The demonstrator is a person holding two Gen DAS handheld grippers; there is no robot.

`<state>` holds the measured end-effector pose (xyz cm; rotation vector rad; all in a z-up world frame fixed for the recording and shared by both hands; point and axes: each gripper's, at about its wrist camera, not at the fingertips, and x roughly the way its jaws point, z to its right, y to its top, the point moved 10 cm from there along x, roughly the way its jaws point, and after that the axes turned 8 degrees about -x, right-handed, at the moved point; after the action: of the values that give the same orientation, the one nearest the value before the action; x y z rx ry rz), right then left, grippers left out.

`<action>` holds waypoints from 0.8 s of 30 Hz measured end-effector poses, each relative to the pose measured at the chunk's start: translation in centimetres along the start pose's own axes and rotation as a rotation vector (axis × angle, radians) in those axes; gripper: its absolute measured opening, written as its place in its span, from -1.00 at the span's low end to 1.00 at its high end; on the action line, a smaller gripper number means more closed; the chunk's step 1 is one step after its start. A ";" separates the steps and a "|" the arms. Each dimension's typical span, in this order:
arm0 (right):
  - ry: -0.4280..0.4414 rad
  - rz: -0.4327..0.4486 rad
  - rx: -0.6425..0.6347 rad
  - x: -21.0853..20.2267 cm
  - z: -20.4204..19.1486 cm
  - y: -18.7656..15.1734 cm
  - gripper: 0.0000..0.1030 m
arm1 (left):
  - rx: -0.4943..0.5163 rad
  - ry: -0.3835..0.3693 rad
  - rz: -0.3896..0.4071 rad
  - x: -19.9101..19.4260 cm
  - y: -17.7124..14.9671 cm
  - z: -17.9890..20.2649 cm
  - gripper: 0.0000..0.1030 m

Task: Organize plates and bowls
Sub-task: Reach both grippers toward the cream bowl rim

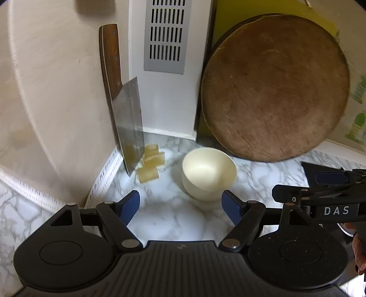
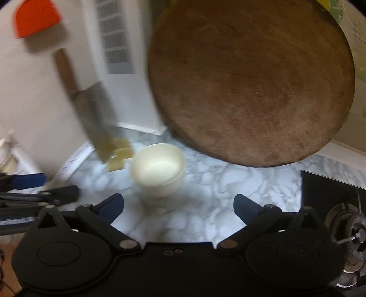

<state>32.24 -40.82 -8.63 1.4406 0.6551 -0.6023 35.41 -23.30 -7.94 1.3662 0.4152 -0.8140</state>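
Cream bowl [image 1: 208, 174] sits upright near the tabletop's [image 1: 173, 212] back corner; left gripper [image 1: 181, 206] and right gripper [image 2: 178, 208] jaws open, empty.

We see soft, even daylight in both views, bright on the marble bench [image 1: 173, 212] just ahead of us. The left wrist view is fairly sharp at its centre: the cream bowl [image 1: 208, 173] shows a mild highlight inside and casts a faint shadow toward us. The cleaver [image 1: 129, 123] gives a dull sheen. The right wrist view is smeared throughout; the bowl [image 2: 158, 170], cleaver [image 2: 96, 123] and round wooden board [image 2: 251, 86] all have streaked edges. Fisheye bending curves the walls, and the corners fall to black. The red shape [image 2: 36, 18] throws a soft shadow on the wall.
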 end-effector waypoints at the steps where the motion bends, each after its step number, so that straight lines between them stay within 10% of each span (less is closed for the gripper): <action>1: 0.017 0.000 0.003 0.5 0.2 0.4 0.99 | 0.000 0.006 0.000 0.4 0.3 0.0 0.52; 11: -0.027 0.142 0.010 3.0 2.5 2.9 0.99 | -0.019 0.034 -0.020 4.1 1.7 0.0 0.52; 24: 0.000 -0.028 0.073 10.4 4.1 2.8 0.73 | -0.059 0.082 -0.096 11.0 1.2 -0.3 0.52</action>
<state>41.63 -44.64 -14.20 1.5010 0.6598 -0.6542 43.68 -25.95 -14.84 1.3361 0.5676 -0.8199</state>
